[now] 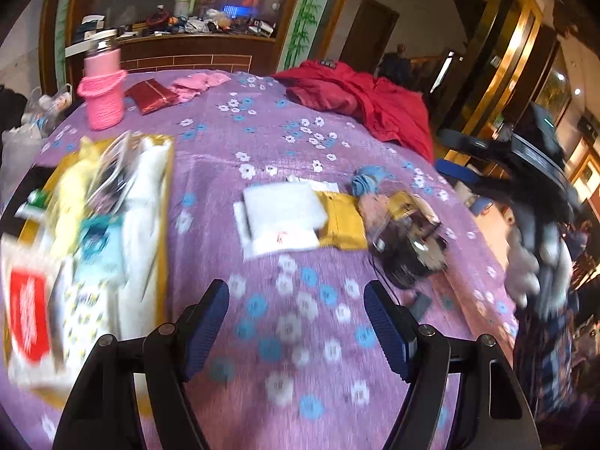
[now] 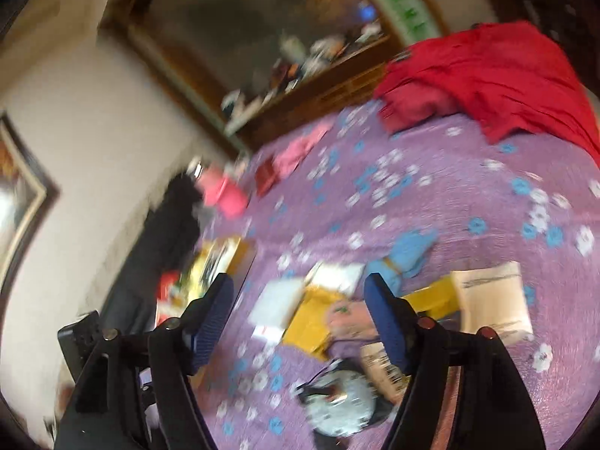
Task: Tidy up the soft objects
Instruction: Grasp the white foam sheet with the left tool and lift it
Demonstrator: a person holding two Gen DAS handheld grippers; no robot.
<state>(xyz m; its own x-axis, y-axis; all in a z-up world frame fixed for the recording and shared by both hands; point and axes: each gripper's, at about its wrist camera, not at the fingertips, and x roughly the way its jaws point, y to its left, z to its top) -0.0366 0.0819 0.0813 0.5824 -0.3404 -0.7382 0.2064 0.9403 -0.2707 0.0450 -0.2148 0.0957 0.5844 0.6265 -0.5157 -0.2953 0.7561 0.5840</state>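
A purple flowered cloth [image 1: 262, 142] covers the table. In the left wrist view a yellow box [image 1: 165, 172] at the left holds several folded soft items. A white folded cloth [image 1: 279, 210], a yellow piece [image 1: 343, 225] and a blue knitted item [image 1: 365, 180] lie in the middle. My left gripper [image 1: 296, 322] is open and empty above the cloth. My right gripper [image 2: 300, 315] is open and empty, above the white cloth [image 2: 277, 302], yellow piece [image 2: 311, 322] and blue item [image 2: 408, 251]. Both views are blurred.
A red garment [image 1: 371, 101] lies at the far right, and it shows in the right wrist view [image 2: 498, 71]. A pink bottle in a knitted sleeve [image 1: 103, 90], a dark red pouch [image 1: 152, 95] and a pink cloth [image 1: 195, 84] stand at the back. A cardboard box [image 2: 491, 300] sits right.
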